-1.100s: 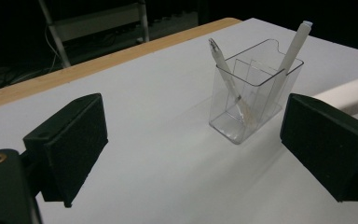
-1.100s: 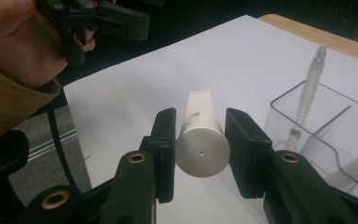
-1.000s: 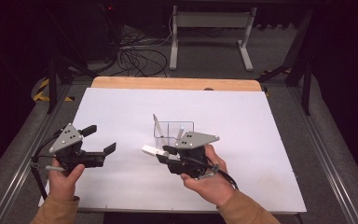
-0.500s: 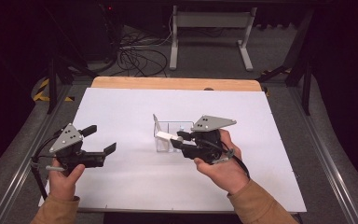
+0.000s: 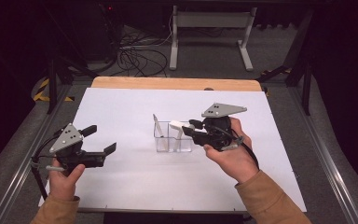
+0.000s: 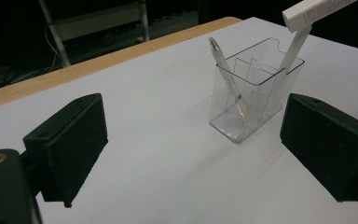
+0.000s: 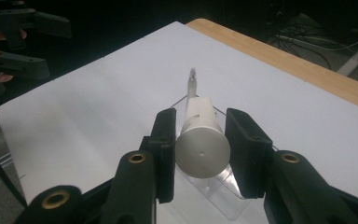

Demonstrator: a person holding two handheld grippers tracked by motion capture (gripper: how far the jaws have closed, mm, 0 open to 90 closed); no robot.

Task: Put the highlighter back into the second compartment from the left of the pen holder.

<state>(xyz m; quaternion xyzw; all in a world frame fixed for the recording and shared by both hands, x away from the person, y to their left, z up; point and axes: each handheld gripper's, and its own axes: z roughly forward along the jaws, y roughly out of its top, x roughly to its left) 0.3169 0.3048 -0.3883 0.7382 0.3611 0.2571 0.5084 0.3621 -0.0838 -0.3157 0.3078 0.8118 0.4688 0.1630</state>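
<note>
A clear two-compartment holder [image 5: 172,140] [image 6: 256,93] stands in the middle of the white table. A white pen [image 5: 157,128] [image 6: 226,77] leans in its left compartment. In the right compartment a white stick [image 5: 179,134] [image 6: 293,49] stands tilted. My right gripper [image 5: 189,129] [image 7: 200,140] is shut on a white cylindrical tube [image 5: 177,124] [image 7: 201,151] [image 6: 317,11], held about level just above the holder's right side. My left gripper [image 5: 103,138] [image 6: 191,140] hovers open at the table's left, with nothing between its jaws.
The white sheet [image 5: 121,107] covers the table, with a wooden edge [image 5: 177,84] at the far side. Cables [image 5: 140,58] and a metal stand [image 5: 209,28] lie on the floor beyond. The left gripper [image 7: 23,37] appears far off in the right gripper view.
My right gripper has carried the white tube up and away from the near side, to the holder's right top. The left gripper has stayed put.
</note>
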